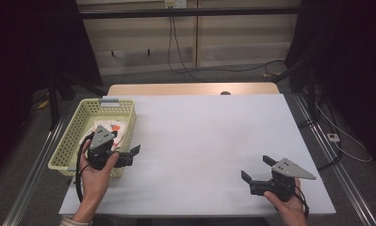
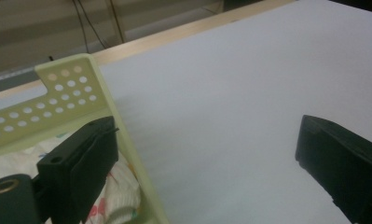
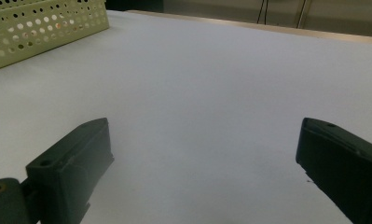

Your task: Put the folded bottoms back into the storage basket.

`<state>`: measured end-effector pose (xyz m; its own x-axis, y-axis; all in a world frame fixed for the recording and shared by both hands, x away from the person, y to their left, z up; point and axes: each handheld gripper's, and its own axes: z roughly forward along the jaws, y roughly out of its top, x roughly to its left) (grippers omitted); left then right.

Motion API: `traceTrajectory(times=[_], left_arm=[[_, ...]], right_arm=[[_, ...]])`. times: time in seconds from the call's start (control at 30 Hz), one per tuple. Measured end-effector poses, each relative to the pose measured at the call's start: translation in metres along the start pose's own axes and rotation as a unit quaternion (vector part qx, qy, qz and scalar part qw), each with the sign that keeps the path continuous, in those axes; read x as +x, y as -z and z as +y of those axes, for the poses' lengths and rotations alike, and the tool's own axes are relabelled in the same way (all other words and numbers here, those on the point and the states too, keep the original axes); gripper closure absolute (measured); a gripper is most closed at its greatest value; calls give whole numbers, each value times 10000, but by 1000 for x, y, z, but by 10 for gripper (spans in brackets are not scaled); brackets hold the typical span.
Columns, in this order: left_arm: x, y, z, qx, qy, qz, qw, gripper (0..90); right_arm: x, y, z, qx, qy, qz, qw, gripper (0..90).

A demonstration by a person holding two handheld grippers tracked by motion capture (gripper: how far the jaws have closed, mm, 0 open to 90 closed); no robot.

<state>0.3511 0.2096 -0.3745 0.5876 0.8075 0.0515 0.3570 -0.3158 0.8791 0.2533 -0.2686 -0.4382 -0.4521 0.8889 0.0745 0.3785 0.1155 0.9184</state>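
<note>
Both grippers, left gripper [image 1: 129, 155] by the basket [image 1: 71, 136] (cloth inside) and right gripper [image 1: 256, 169], hold their fingers wide open, empty, over the white surface [image 1: 209, 136].

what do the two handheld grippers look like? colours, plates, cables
Both match: the left gripper and right gripper have black bodies, two blocky black jaws, and a grey three-cornered plate with small holes on top. A black cable loops from the left one.

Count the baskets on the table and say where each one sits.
1. A pale green perforated basket sits at the table's left edge, beside the open left gripper. White printed cloth lies inside. The open right gripper hovers at the near right.
</note>
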Motion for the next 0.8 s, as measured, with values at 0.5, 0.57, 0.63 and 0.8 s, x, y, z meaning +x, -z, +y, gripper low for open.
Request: traceTrajectory(times=[0.5,0.57,0.63,0.8], left_arm=[[-37,-35,1,220,-276,-573,9977,58],[-40,-39,0,244,-286,-624,9973,58],[-44,-42,0,288,-330,-681,9967,58],[-52,-48,-6,397,-400,-760,9955,58]], right_arm=[[0,0,0,-2,22,11,10000,32],[0,1,0,-4,10,9,10000,32],[0,1,0,-8,5,7,10000,32],[0,1,0,-9,10,5,10000,32]])
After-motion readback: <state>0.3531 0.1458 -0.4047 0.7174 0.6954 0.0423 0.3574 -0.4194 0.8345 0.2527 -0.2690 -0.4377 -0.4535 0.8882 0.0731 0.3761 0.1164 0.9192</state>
